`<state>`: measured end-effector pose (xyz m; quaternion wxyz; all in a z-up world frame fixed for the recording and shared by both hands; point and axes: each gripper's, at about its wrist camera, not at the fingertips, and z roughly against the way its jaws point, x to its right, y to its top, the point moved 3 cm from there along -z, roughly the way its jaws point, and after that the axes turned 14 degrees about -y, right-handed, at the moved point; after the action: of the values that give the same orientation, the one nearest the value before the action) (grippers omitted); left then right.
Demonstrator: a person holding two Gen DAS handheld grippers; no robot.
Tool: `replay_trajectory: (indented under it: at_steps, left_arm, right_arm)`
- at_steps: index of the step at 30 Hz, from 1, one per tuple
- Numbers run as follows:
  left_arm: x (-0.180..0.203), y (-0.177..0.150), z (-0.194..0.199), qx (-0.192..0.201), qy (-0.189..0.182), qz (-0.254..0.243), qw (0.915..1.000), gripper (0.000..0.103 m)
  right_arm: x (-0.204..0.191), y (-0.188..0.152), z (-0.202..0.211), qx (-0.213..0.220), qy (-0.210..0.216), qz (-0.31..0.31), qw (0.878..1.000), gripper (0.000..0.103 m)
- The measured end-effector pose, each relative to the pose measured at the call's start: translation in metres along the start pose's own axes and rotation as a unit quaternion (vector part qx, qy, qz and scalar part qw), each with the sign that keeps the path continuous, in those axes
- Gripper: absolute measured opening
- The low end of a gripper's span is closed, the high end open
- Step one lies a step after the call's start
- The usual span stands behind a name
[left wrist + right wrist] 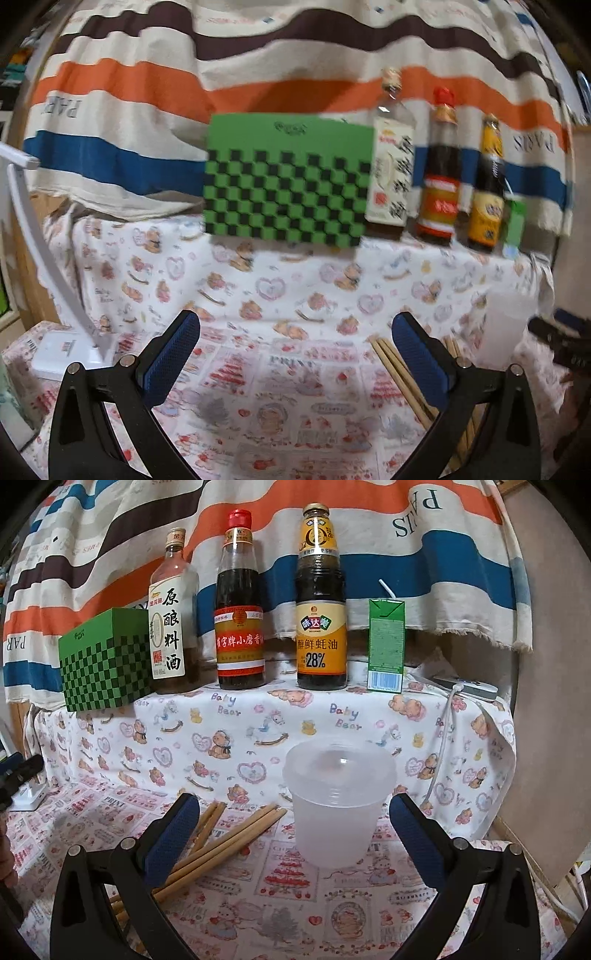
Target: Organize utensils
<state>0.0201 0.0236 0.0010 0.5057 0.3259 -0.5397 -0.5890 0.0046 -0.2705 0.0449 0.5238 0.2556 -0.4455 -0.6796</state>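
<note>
Wooden chopsticks [225, 843] lie loose on the printed tablecloth [332, 915], lower left of centre in the right wrist view. Translucent plastic cup [338, 805] stands upright just right of them, centre frame. Right gripper [295, 827]: jaws spread, empty, flanking both. Left gripper [295, 343]: jaws spread, empty; chopsticks show at its right finger [421, 362]. Bottles [240, 602] line the upper frame.
</note>
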Motion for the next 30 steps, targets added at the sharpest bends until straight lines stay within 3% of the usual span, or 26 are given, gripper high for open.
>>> replay_trajectory:
  at_steps: [8,11,14,17,23,26,28,30]
  left_arm:
    - [0.004,0.013,-0.003,-0.048,0.005,-0.017,0.9987,0.103]
    - [0.018,0.029,0.012,-0.045,0.029,-0.034,0.998,0.099]
    - [0.035,0.048,0.024,-0.041,0.029,-0.059,0.997,0.099]
    - [0.046,0.064,0.028,-0.047,0.01,-0.041,0.998,0.099]
    - [0.063,0.074,0.03,-0.033,0.029,-0.054,0.9975,0.099]
    - [0.076,0.078,0.028,-0.032,-0.029,-0.048,0.9979,0.092]
    - [0.086,0.081,0.021,-0.049,-0.029,-0.05,0.9972,0.091]
    - [0.093,0.083,0.015,-0.052,-0.031,-0.051,0.9969,0.091]
  right_arm:
    - [0.001,0.0,0.0,0.001,-0.025,0.001,1.0,0.103]
    - [0.001,0.001,0.003,0.011,-0.053,0.015,0.998,0.103]
    - [0.005,0.004,0.015,0.047,-0.066,0.011,0.997,0.103]
    - [0.006,0.007,0.02,0.055,-0.074,0.007,0.996,0.103]
    - [0.016,0.014,0.029,0.058,-0.048,-0.02,0.997,0.103]
    - [0.025,0.016,0.031,0.055,-0.032,-0.048,0.997,0.103]
    - [0.026,0.017,0.031,0.048,-0.018,-0.051,0.997,0.101]
    - [0.026,0.019,0.03,0.041,-0.01,-0.046,0.998,0.091]
